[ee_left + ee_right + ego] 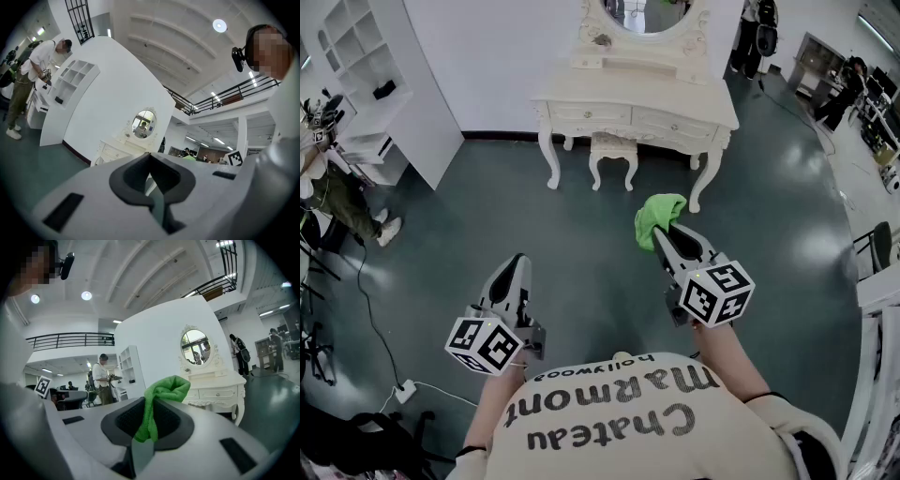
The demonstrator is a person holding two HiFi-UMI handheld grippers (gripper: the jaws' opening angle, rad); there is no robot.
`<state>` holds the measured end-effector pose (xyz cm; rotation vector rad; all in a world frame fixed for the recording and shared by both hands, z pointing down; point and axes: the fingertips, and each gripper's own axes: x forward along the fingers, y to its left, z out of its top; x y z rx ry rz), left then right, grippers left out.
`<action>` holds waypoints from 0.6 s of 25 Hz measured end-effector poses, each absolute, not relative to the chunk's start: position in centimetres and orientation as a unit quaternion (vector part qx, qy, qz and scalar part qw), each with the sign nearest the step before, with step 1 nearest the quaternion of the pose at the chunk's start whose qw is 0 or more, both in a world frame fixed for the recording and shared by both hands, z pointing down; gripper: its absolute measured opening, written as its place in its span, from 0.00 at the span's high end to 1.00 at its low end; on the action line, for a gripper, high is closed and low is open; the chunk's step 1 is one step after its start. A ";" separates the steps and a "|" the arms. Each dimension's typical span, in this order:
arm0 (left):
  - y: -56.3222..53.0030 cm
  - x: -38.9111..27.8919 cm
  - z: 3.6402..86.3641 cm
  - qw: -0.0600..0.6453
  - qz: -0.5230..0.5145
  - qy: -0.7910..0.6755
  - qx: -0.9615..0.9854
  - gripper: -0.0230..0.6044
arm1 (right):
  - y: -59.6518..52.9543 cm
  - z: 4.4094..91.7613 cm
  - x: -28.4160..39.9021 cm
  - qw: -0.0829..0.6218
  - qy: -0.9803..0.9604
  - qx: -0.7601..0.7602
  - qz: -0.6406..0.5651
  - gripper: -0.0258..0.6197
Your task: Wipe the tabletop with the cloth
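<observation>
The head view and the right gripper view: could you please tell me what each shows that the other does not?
Only the head view shows the left gripper and the stool at the dressing table. Only the right gripper view shows the ceiling lights and the balcony railing. Both show the green cloth clamped in the jaws of the right gripper, and the dressing table.

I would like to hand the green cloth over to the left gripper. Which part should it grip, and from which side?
Probably the loose bunch of the green cloth that sticks out past the tips of the right gripper, which is shut on its lower fold. The left gripper, now shut, should open and come from the left.
</observation>
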<state>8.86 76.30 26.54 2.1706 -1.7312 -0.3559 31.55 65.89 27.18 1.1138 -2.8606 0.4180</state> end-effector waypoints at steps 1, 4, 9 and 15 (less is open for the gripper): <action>76.2 8.9 26.6 0.171 -0.123 -0.609 0.765 0.95 | 65.8 27.3 31.5 0.021 -0.923 0.360 0.136 0.86; 76.0 9.1 26.6 0.169 -0.118 -0.607 0.767 0.95 | 65.4 27.5 31.6 0.020 -0.922 0.360 0.140 0.86; 75.6 9.3 26.9 0.171 -0.124 -0.611 0.763 0.95 | 64.7 27.9 32.0 0.018 -0.921 0.360 0.146 0.86; 74.6 10.1 27.6 0.175 -0.125 -0.610 0.762 0.95 | 63.8 28.7 32.9 0.015 -0.922 0.352 0.159 0.86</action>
